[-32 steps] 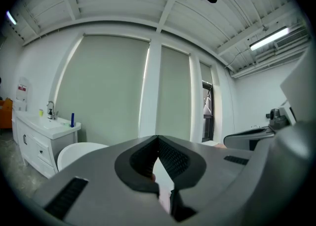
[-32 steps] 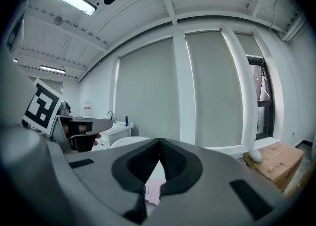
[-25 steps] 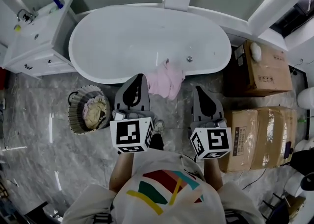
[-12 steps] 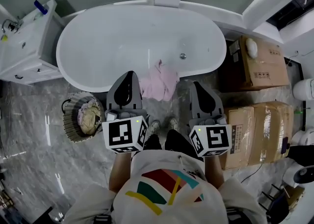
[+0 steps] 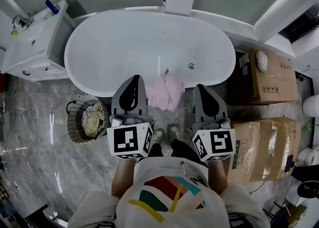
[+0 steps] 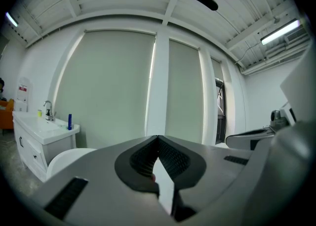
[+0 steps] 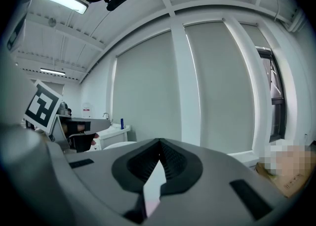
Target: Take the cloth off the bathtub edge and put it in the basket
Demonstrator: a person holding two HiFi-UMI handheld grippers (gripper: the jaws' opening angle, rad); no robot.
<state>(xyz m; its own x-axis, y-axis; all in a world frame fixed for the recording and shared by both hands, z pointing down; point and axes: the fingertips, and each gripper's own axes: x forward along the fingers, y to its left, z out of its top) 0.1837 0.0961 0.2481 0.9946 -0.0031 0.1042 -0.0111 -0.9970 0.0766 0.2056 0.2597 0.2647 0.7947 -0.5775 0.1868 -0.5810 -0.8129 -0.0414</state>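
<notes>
Jaws on left gripper point(image 5: 134, 78) and right gripper point(image 5: 202, 88) are pressing together, empty; cloth point(image 5: 167, 91) is hanging on bathtub point(image 5: 85, 85) edge.

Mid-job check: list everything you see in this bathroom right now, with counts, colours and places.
bathtub: one, white, along the far wall ahead of the person
cloth: one, pink, draped over the bathtub's near edge
basket: one, woven, on the floor at left, pale laundry already inside
vanity: one, white, left of the bathtub
bottle: one, blue, on the vanity's back corner
cardboard boxes: three, brown, on the floor at right
floor: grey marble
shoes: two, pale, below the cloth in the head view
left claw: shut, empty, just left of the cloth in the head view
right claw: shut, empty, just right of the cloth
</notes>
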